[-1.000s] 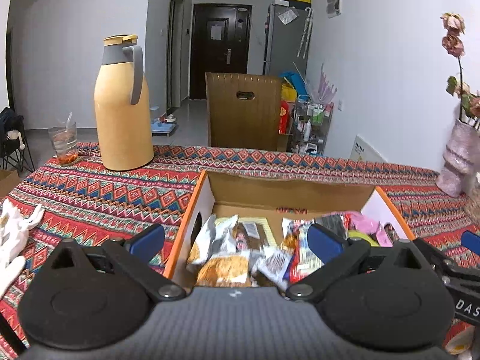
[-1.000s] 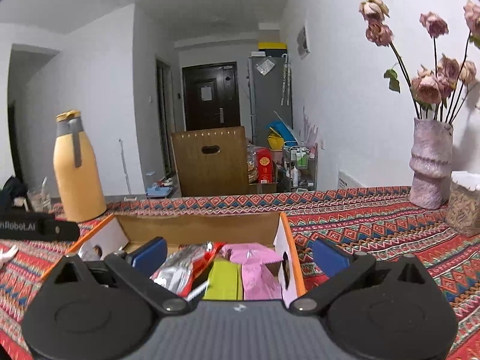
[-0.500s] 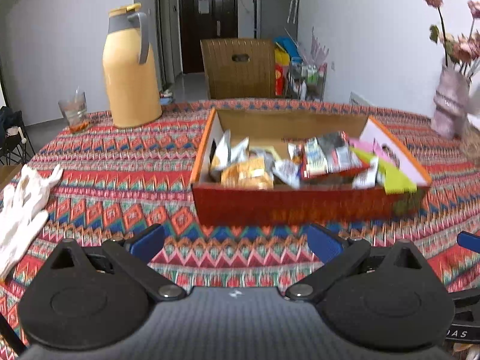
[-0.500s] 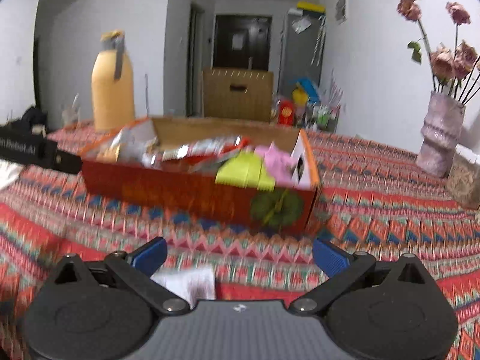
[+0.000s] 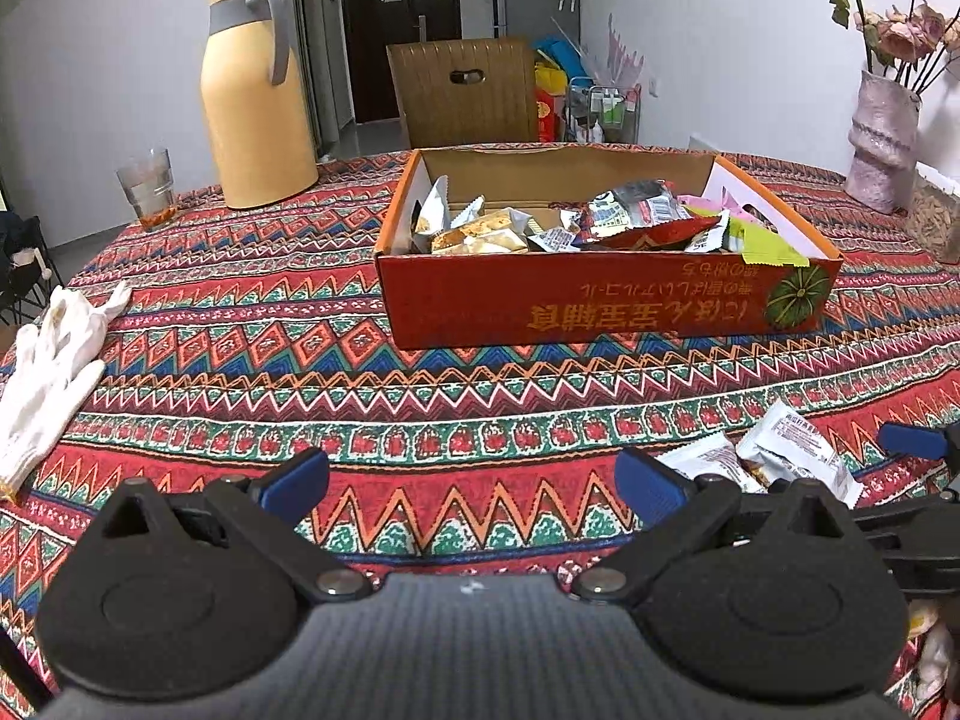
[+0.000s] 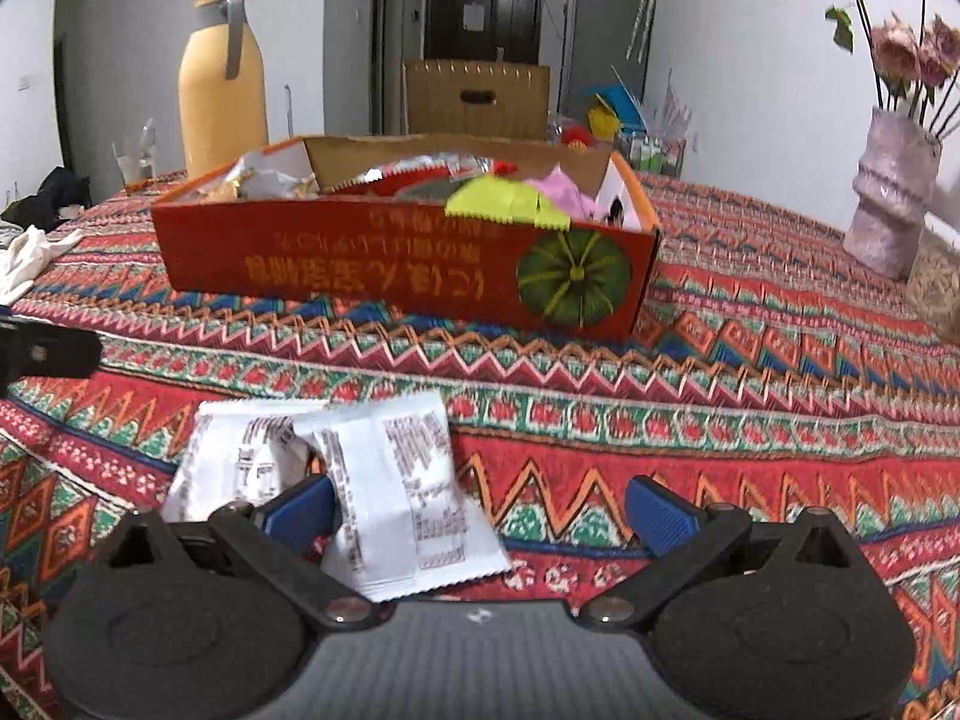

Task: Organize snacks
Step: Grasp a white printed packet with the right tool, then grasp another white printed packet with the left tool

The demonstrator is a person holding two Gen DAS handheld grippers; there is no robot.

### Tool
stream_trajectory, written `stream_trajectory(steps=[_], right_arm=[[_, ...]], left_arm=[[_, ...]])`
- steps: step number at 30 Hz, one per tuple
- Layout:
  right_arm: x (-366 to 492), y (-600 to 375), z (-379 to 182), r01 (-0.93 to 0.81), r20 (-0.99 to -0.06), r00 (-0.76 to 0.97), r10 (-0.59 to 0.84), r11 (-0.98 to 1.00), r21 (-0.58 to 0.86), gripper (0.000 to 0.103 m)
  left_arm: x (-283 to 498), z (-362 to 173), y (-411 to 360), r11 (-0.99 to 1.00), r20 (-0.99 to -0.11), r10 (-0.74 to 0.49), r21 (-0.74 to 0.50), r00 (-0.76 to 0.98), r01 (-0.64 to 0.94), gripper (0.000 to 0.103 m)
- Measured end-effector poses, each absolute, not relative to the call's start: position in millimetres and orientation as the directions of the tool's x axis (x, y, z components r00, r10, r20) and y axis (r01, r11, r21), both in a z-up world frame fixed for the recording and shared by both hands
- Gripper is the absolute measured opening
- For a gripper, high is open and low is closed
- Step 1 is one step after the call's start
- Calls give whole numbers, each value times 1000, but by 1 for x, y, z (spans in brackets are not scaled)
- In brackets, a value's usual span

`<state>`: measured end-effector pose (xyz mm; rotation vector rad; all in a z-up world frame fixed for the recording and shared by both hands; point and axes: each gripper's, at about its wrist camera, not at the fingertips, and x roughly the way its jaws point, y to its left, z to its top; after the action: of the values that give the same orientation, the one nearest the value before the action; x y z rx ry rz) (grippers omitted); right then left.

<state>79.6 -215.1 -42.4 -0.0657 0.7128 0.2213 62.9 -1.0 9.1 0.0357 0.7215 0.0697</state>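
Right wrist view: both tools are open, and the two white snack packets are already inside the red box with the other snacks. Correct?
Not quite. The two white snack packets lie on the tablecloth in front of the red box, outside it; the right wrist view shows this. The right tool and the left tool are indeed open.

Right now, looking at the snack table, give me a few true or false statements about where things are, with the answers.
1. Both tongs, left and right, are open and hold nothing. True.
2. Two white snack packets lie inside the box. False: they lie on the tablecloth, in front of the red box.
3. The yellow jug stands left of the box. True.
4. The box is empty. False: it holds many snack packets.
5. A white glove lies on the cloth at the left. True.
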Motion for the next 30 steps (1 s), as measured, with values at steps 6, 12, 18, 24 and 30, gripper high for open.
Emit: stream_trajectory(steps=[6, 12, 18, 24, 30], right_arm=[[78, -216, -42, -240, -648, 734, 205, 970, 36, 95], [72, -212, -37, -300, -627, 733, 265, 953, 51, 58], [59, -218, -30, -303, -581, 764, 281, 951, 62, 38], [46, -245, -22, -252, -523, 812, 258, 964, 85, 38], [39, -277, -21, -191, -493, 843, 215, 977, 100, 38]], left_arm=[[63, 6, -5, 997, -678, 77, 53, 731, -56, 103], [64, 5, -10, 998, -691, 60, 19, 720, -65, 103], [66, 5, -22, 998, -705, 49, 3, 707, -66, 103], [74, 3, -45, 998, -721, 41, 2, 692, -58, 103], [83, -3, -73, 998, -744, 37, -4, 667, -61, 103]])
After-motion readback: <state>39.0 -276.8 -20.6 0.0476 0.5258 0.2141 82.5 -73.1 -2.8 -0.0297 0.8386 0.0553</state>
